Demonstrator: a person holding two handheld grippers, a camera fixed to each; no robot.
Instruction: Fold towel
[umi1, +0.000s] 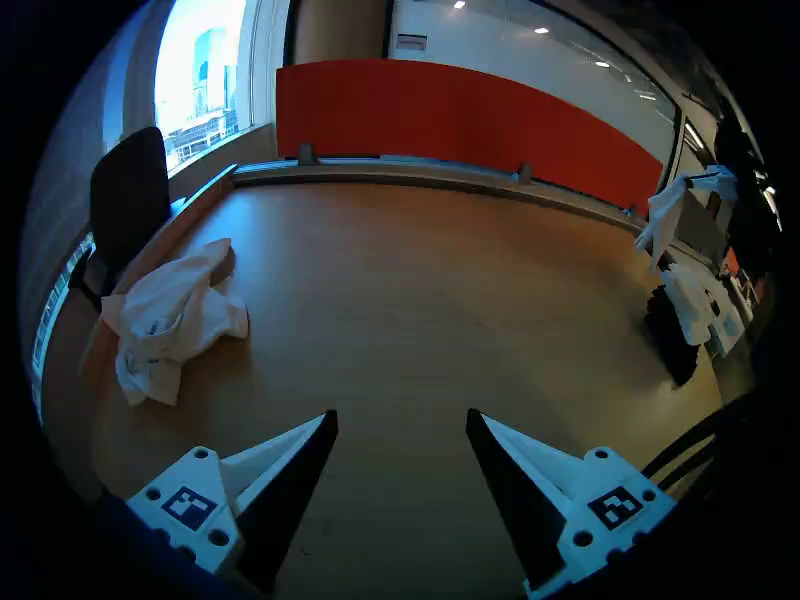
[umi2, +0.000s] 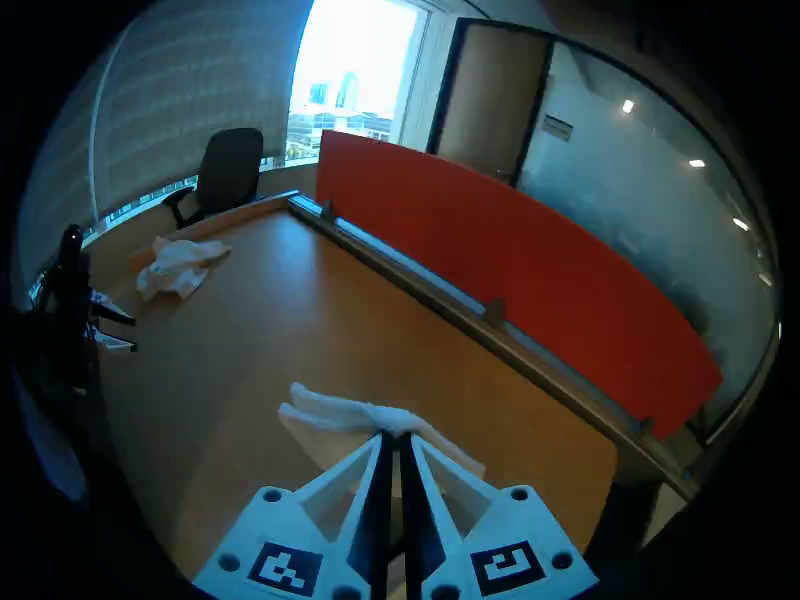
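My left gripper (umi1: 400, 415) hangs open over the bare wooden desk (umi1: 420, 290), nothing between its fingers. A crumpled white towel (umi1: 170, 320) lies near the desk's left edge, well ahead and left of it. In the right gripper view my right gripper (umi2: 395, 440) is shut on the edge of another white towel (umi2: 350, 415), which lies partly flat and partly bunched on the desk (umi2: 270, 310) just past the fingertips. The crumpled towel (umi2: 180, 265) sits far off at the desk's corner.
A red divider panel (umi1: 470, 120) runs along the desk's far edge (umi2: 520, 270). A black office chair (umi1: 130, 200) stands by the window beyond the corner. White cloth and dark shapes (umi1: 690, 290) hang at the far right edge. A dark figure (umi2: 60, 310) is at the left.
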